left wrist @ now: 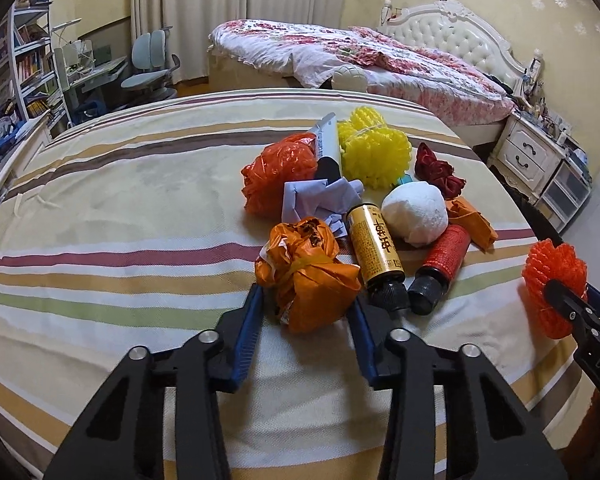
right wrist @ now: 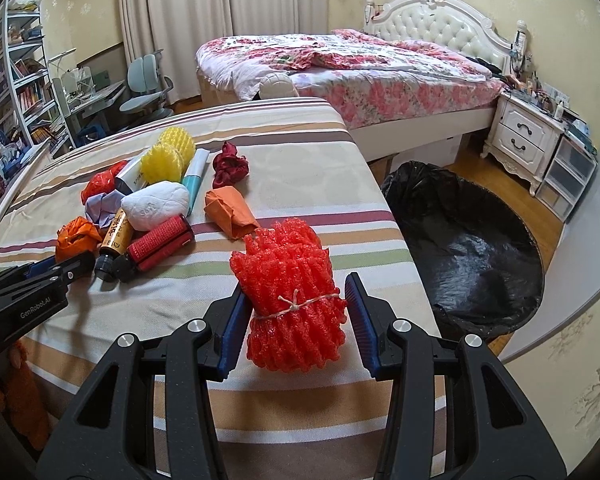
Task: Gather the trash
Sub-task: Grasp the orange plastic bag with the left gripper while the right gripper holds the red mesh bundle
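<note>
Left tool (left wrist: 306,304) clamps our crumpled orange plastic bundle (left wrist: 310,276); right tool (right wrist: 296,312) grips our red foam-net roll (right wrist: 292,288) above the striped table (right wrist: 300,184).

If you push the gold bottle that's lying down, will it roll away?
Probably yes. The gold bottle is round and lies on its side on the striped cloth, so a sideways push would likely roll it. It may not go far: the red bottle and the orange bag lie close on either side. It looks hard, not squashy.
</note>
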Demonstrator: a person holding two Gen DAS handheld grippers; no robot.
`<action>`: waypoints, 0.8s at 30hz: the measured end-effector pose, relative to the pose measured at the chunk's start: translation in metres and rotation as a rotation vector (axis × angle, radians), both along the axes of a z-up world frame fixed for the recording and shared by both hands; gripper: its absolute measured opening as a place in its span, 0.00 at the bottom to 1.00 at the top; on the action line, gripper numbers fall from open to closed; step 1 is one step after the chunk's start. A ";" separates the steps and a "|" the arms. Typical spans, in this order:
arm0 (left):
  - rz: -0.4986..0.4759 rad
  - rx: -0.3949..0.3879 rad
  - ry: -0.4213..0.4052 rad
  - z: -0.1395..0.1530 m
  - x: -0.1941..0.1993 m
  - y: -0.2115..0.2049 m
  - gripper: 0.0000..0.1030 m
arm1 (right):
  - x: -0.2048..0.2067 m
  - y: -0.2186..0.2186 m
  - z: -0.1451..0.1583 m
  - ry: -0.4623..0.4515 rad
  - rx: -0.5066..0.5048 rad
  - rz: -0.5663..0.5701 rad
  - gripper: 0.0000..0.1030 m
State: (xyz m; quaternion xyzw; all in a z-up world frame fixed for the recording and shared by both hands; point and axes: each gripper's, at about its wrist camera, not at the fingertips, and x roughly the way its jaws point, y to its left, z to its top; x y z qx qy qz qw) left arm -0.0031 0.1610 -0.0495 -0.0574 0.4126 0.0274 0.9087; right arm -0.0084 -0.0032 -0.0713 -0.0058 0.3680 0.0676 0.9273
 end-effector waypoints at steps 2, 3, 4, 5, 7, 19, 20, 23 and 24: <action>0.003 0.011 -0.009 0.002 -0.004 0.002 0.38 | -0.001 0.000 0.000 -0.003 0.000 0.000 0.44; 0.004 0.014 -0.012 0.003 -0.004 0.002 0.38 | -0.001 0.000 0.000 -0.005 0.001 0.000 0.44; 0.007 0.017 -0.016 0.004 -0.006 0.004 0.38 | -0.002 0.000 0.000 -0.005 0.000 0.000 0.44; 0.009 0.020 -0.020 0.006 -0.006 0.005 0.37 | -0.002 0.000 0.000 -0.005 0.000 0.002 0.44; 0.015 0.024 -0.033 0.010 -0.010 0.008 0.36 | -0.003 0.000 0.001 -0.008 0.000 0.001 0.44; -0.024 0.051 -0.118 0.033 -0.021 -0.006 0.31 | -0.006 -0.005 0.009 -0.033 0.011 -0.010 0.42; -0.027 0.049 -0.122 0.034 -0.021 -0.009 0.31 | -0.006 -0.005 0.010 -0.035 0.011 -0.010 0.42; -0.036 0.044 -0.135 0.039 -0.021 -0.014 0.31 | -0.006 -0.008 0.013 -0.044 0.011 -0.013 0.42; -0.042 0.042 -0.138 0.040 -0.021 -0.015 0.31 | -0.007 -0.008 0.013 -0.047 0.012 -0.015 0.42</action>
